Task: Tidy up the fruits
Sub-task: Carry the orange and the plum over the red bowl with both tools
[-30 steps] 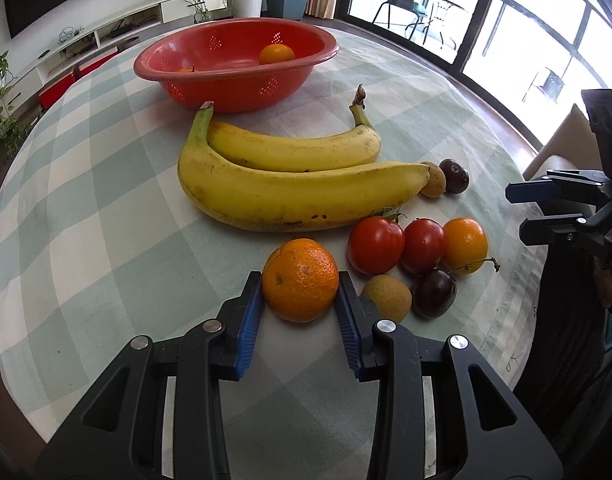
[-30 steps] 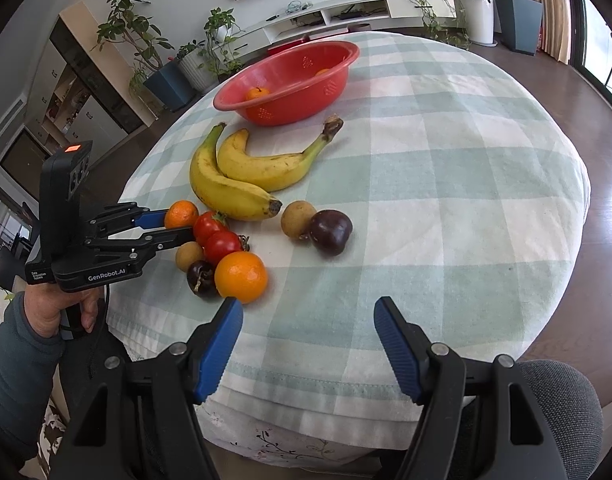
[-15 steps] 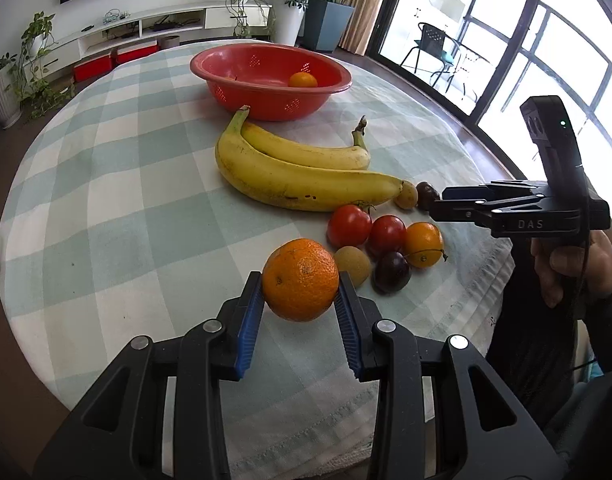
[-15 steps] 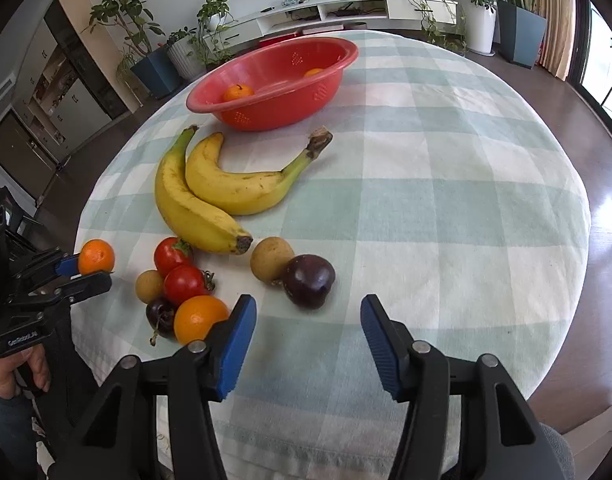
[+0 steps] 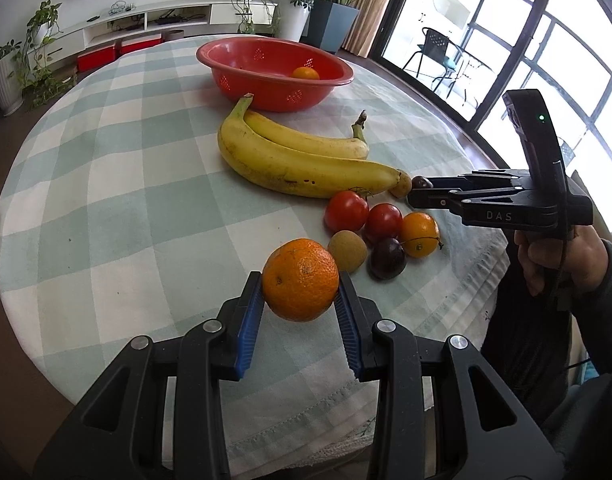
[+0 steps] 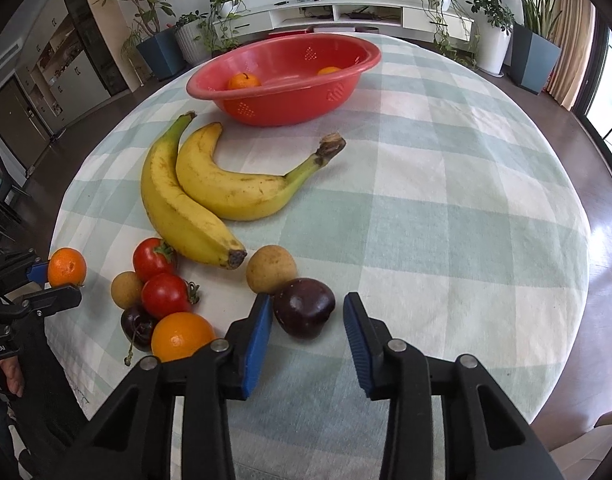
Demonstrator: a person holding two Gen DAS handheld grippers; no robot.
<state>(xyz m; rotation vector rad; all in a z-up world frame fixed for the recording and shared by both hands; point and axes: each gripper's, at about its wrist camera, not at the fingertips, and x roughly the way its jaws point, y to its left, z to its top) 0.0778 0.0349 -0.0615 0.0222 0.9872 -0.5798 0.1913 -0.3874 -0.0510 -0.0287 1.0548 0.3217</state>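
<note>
Change: we see right gripper [image 6: 308, 316] narrowed since before, jaws closing around dark plum [image 6: 303, 307] | left gripper [image 5: 299, 300] clamps orange [image 5: 300, 279] | hidden: pad contact on plum unclear

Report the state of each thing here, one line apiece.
left claw, shut on orange
right claw, astride dark plum, gap at one pad
dark plum, resting on cloth
bananas, lying side by side, touching
red bowl, upright, two oranges inside
tomatoes, loose on cloth
</note>
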